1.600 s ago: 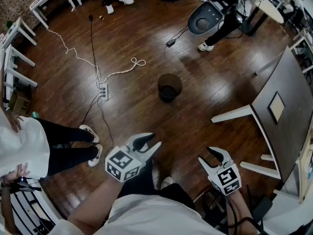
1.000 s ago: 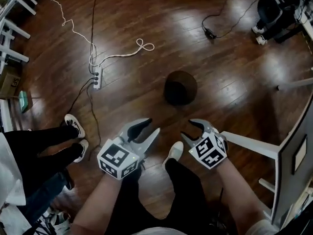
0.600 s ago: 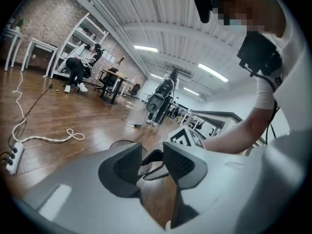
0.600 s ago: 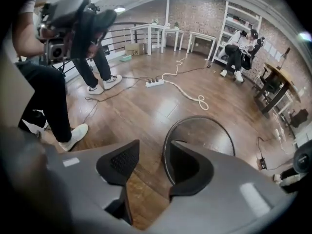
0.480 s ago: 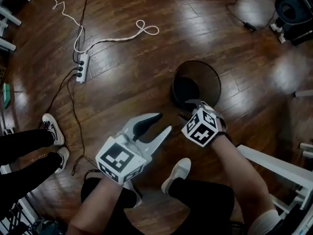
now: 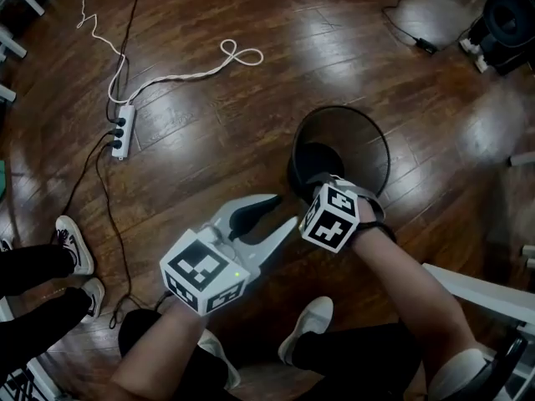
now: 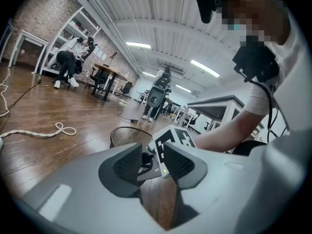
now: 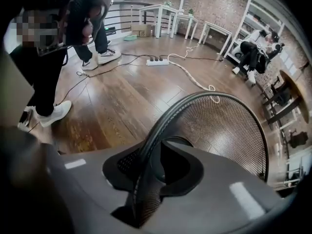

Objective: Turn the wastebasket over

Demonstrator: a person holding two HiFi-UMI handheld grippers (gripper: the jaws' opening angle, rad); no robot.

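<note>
floor: dark wood boards, and the whole job happens down here, right in front of your feet

wastebasket: black mesh, standing upright on the floor with its mouth facing up, and it looks empty. Its bottom is still flat on the boards, so none of the actual turning is done yet. I'd call this the very start: grab made, flip not begun

left gripper: hangs just beside the basket on its near left side, claw apart with nothing in the gap but floor. As far as I can tell it isn't touching the mesh, so it's your spare for steadying the far side once the basket tips

right gripper: pointing steeply down at the near edge. Its jaws have just been closing and are now pinched on the basket wall, one pad inside the mesh and one outside

power strip: well off to the left, no trouble

white cable: looped on the floor beyond the strip, also well apart from the basket

rim: the thin hoop runs straight through your right claw. What's left is everything that matters: lift by this edge, roll the mouth down to the floor, let go
</note>
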